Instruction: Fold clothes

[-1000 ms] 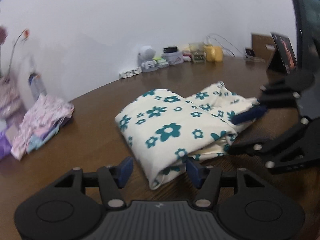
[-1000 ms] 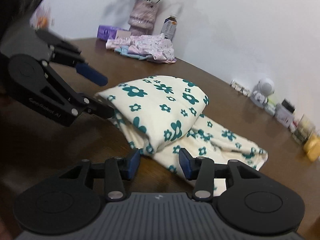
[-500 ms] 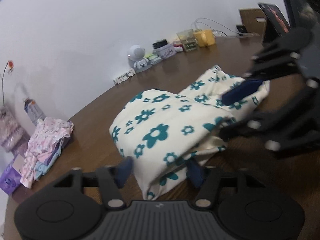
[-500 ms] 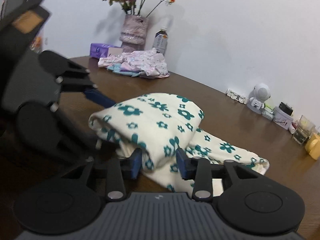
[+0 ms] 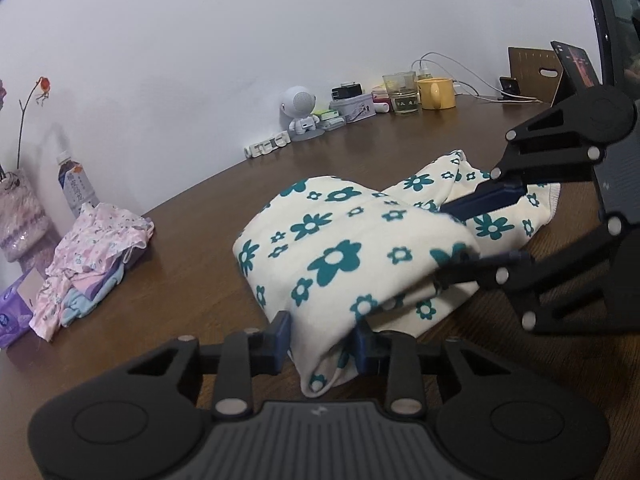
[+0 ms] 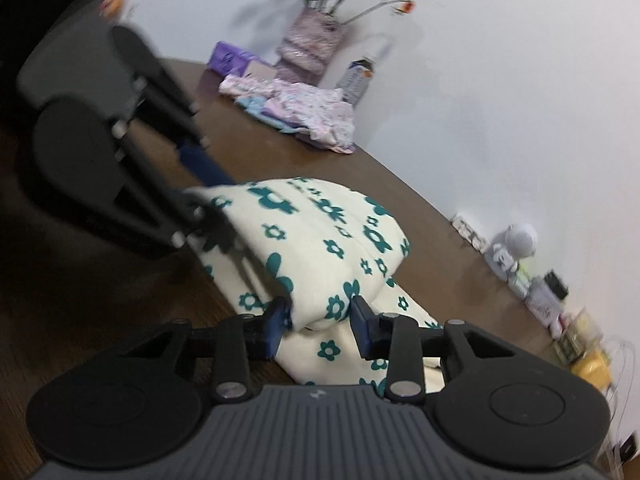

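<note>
Cream floral garment (image 5: 340, 256) folded; left claw (image 5: 322, 338), right claw (image 6: 320, 320) closing, pinching it.

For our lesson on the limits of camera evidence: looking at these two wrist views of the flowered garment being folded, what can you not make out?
- Floral garment: type unclear, folded on itself; both views.
- Its underside: hidden against the table.
- Bottle label: too small, left wrist view.
- Left gripper: motion-blurred in the right wrist view.
- Vase flowers: cut off by the top edge, blurred, right wrist view.
- Screen: cut off behind the right gripper.
</note>
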Tool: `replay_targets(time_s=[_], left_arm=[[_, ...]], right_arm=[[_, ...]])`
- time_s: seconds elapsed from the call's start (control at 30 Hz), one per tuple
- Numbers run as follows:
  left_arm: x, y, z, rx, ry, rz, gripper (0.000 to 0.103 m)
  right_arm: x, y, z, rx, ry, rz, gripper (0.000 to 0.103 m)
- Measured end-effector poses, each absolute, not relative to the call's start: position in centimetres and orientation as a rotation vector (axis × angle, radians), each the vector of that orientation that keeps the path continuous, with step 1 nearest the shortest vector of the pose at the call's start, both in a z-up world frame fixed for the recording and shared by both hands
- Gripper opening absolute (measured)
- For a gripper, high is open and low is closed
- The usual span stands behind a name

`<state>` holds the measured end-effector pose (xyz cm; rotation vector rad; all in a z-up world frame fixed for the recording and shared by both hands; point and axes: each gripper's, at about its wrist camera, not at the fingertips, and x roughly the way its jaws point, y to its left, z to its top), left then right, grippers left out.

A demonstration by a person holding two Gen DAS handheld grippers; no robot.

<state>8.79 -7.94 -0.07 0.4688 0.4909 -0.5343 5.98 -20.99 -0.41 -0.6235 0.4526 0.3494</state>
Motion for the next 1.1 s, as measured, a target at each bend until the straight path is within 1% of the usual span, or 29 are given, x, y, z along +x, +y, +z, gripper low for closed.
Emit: replay_targets(time_s=[0.07,0.13,0.23,0.3,0.33,0.37,0.4,0.43,0.5,0.57,0.67,0.7,0.73,0.77,0.87,0.97,1.1], left_arm=[[8.2,-8.4,-0.2,0.51,0.473,-0.551,0.053],[7.6,-9.4,-0.5,0.58,0.443,-0.563,0.059],[7.7,-10.3,-1.0,0.635,0.421,-0.546,0.059],[8.1,-10.1,-0.9,0.602,0.431,-0.546,0.057],[8.3,-9.9,-0.8,0.583,0.437,-0.547,0.05],[8.4,-9.7,-0.8,0.569,0.44,-0.539,0.038],[8.7,-9.5,-0.7,0.553,0.445,-0.53,0.033],[8.9,-9.2,-0.6,0.532,0.452,-0.524,0.03],[9.2,-8.7,-0.4,0.483,0.468,-0.522,0.03],[9.4,-8.3,-0.3,0.441,0.485,-0.506,0.034],[9.6,-7.5,-0.3,0.382,0.521,-0.49,0.033],[9.7,-7.1,-0.3,0.361,0.533,-0.487,0.03],[9.9,-6.7,-0.3,0.331,0.545,-0.491,0.02],[10.2,-6.3,-0.3,0.295,0.557,-0.499,0.017],[10.8,-5.2,-0.3,0.199,0.58,-0.518,0.013],[11.2,-4.3,-0.5,0.115,0.606,-0.529,0.012],[10.9,-3.9,-0.5,0.082,0.616,-0.53,0.012]], right_arm=[[5.8,-21.6,0.0,-0.571,0.454,0.353,0.034],[5.8,-22.2,0.3,-0.517,0.462,0.359,0.03],[6.3,-22.4,0.1,-0.493,0.479,0.349,0.029],[6.2,-22.4,0.0,-0.5,0.493,0.359,0.029],[6.1,-22.4,-0.1,-0.503,0.5,0.364,0.029],[6.0,-22.4,-0.2,-0.512,0.504,0.364,0.029],[5.8,-22.5,-0.2,-0.51,0.505,0.362,0.029],[5.7,-22.6,-0.1,-0.508,0.506,0.36,0.03],[5.4,-22.6,0.5,-0.483,0.482,0.362,0.032],[5.8,-22.3,0.6,-0.477,0.488,0.353,0.032],[6.5,-21.9,0.2,-0.47,0.518,0.342,0.027],[6.8,-21.8,0.0,-0.467,0.532,0.339,0.023],[6.8,-21.8,-0.2,-0.466,0.54,0.34,0.021],[6.9,-21.7,-0.3,-0.465,0.543,0.34,0.021],[7.0,-21.8,-0.5,-0.457,0.556,0.341,0.019],[7.1,-21.9,-0.6,-0.432,0.563,0.338,0.018],[7.0,-22.4,-0.8,-0.383,0.562,0.336,0.018]])
